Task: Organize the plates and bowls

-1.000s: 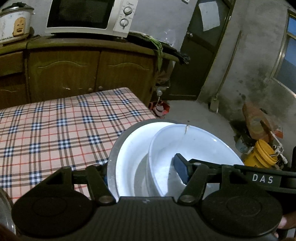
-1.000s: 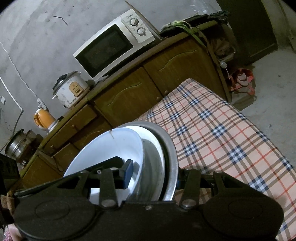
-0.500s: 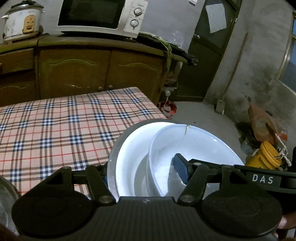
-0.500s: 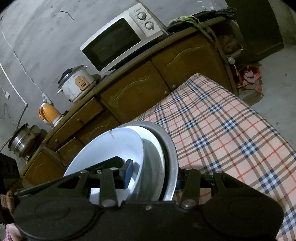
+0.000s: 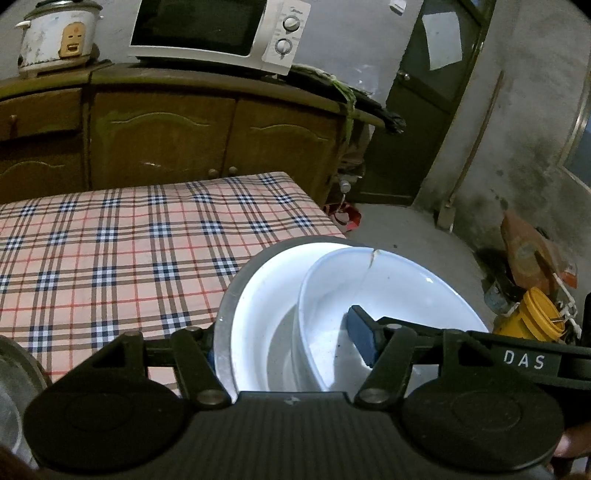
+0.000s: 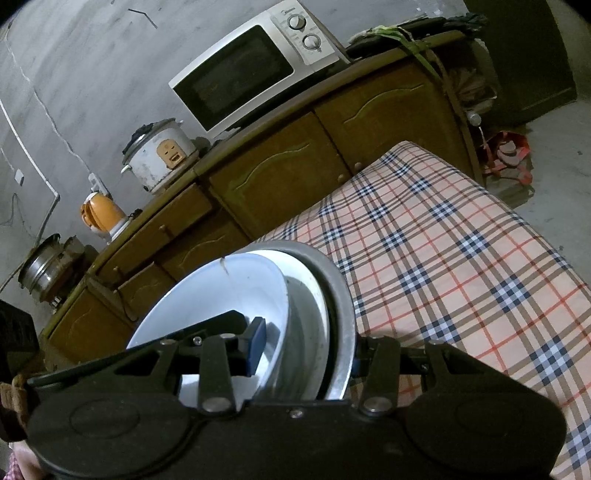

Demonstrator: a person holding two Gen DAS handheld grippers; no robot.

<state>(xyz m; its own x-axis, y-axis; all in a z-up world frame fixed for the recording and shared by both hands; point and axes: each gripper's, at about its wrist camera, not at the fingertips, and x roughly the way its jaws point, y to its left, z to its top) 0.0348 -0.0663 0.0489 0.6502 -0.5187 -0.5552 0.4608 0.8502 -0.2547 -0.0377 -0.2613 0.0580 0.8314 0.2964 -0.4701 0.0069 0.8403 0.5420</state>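
Behind the checked tablecloth of pink, navy and brown plaid (image 5: pixel 122 254) stands a long brown wooden cabinet (image 5: pixel 162 133), carrying a white microwave oven with two round dials (image 5: pixel 218 33) and a white rice cooker with an orange panel (image 5: pixel 55 37). From the right wrist view an orange electric kettle (image 6: pixel 101 216) and a steel pot (image 6: pixel 42 271) sit further along the same top. A dark door (image 5: pixel 436 99) closes off the far wall, and on the concrete floor near the table's corner lie a red bag (image 5: pixel 343 216) and a yellow plastic bucket (image 5: pixel 528 314). Another metal dish's rim (image 5: pixel 14 373) shows at the left wrist view's lower left edge.

Held up over the near corner of the table is the stack of nested dishes: a grey metal basin (image 5: pixel 229 314) outermost, a white bowl (image 5: pixel 266 295) inside it, and a cracked white bowl (image 5: pixel 388 295) innermost. The stack is tipped on edge, hollows facing sideways towards the floor side, the innermost rim's crack uppermost.

Both tools pinch the stack's lower rims from opposite faces. The left gripper (image 5: pixel 288 347) has one blue pad (image 5: pixel 362 341) inside the innermost bowl and its other finger behind the basin. The right gripper (image 6: pixel 306 349) clamps likewise, its blue pad (image 6: pixel 256 343) against the inner bowl.
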